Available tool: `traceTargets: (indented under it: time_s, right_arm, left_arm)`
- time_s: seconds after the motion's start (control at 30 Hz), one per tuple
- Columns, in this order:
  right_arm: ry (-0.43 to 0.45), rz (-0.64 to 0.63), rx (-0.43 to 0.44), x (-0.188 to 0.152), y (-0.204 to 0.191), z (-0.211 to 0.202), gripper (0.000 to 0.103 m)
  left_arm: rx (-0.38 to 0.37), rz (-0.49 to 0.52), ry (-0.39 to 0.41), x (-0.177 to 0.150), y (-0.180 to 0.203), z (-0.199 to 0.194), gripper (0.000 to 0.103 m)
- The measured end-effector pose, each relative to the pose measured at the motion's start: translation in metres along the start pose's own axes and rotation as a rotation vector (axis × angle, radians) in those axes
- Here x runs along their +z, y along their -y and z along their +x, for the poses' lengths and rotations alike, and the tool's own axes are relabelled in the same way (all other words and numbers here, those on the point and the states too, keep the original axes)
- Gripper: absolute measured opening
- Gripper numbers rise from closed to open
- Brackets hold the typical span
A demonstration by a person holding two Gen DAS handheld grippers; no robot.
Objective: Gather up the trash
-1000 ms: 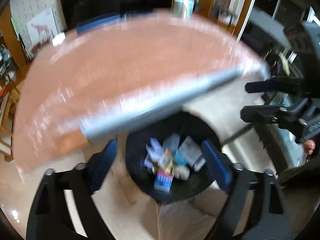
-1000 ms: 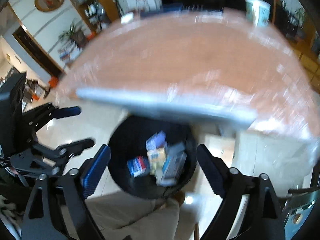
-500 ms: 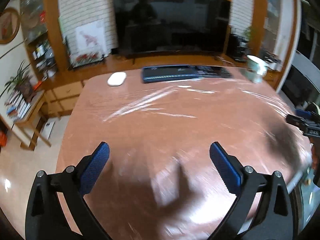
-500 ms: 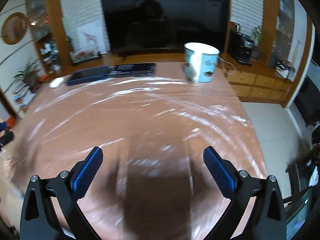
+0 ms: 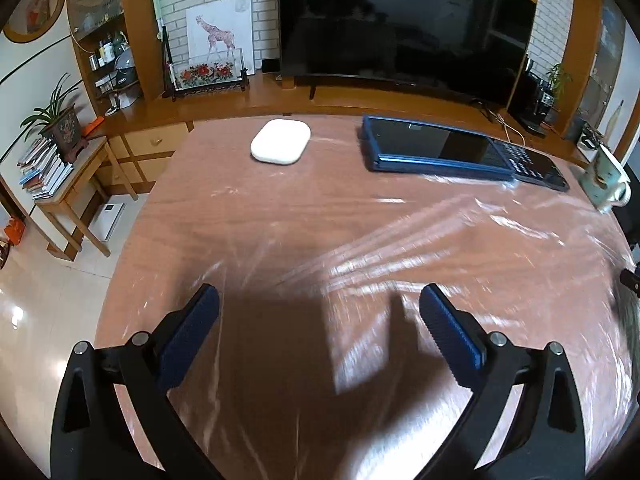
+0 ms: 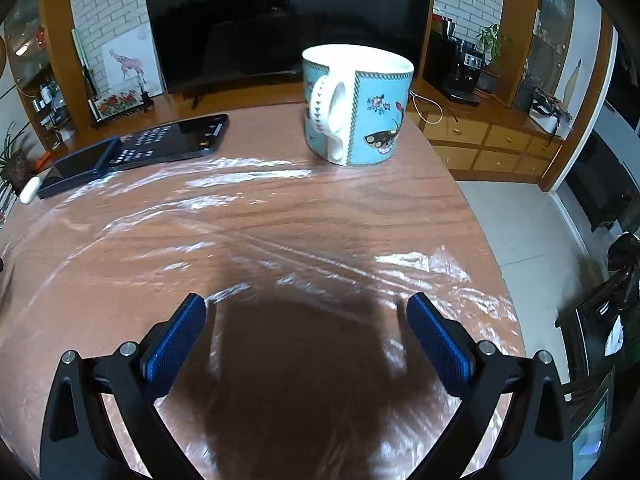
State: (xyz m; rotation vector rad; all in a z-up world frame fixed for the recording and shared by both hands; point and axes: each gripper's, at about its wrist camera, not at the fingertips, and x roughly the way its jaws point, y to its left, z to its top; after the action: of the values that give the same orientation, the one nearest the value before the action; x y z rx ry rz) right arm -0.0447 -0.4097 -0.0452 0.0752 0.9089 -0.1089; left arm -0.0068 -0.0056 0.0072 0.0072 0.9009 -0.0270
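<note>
Both grippers hover low over the wooden table (image 5: 280, 216), which is covered with clear plastic film, and neither holds anything: the left gripper (image 5: 318, 320) has its blue pads spread wide with only bare tabletop and shadow between them, and the right gripper (image 6: 306, 328) is spread just as wide and just as empty. No trash shows on the table in either view, so where the next piece lies cannot be told from here; no bin is in view either. What does sit on the table looks like belongings rather than litter. A white oblong case (image 5: 281, 147) lies far ahead of the left gripper, slightly to its left, long axis running across the view. A dark blue folding device (image 5: 460, 152) with a keypad lies far ahead to its right, stretched crosswise too. A blue butterfly mug (image 6: 358, 106) stands upright ahead of the right gripper, handle facing it; the right gripper is the nearer one.
</note>
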Motion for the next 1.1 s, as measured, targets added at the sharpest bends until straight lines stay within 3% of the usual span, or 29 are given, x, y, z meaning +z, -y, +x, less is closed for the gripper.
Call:
traceTargets:
  time_s: [0.27,1.1]
  right_arm:
    - [-0.004,0.013,-0.015,0.001,0.009,0.01,0.099]
    - [-0.006,0.012,-0.018,0.002,0.008,0.01,0.099]
  left_arm:
    - [0.003,-0.004,-0.042,0.009,0.001,0.022,0.101]
    - [0.017,-0.001,-0.054,0.009,0.002,0.024,0.102]
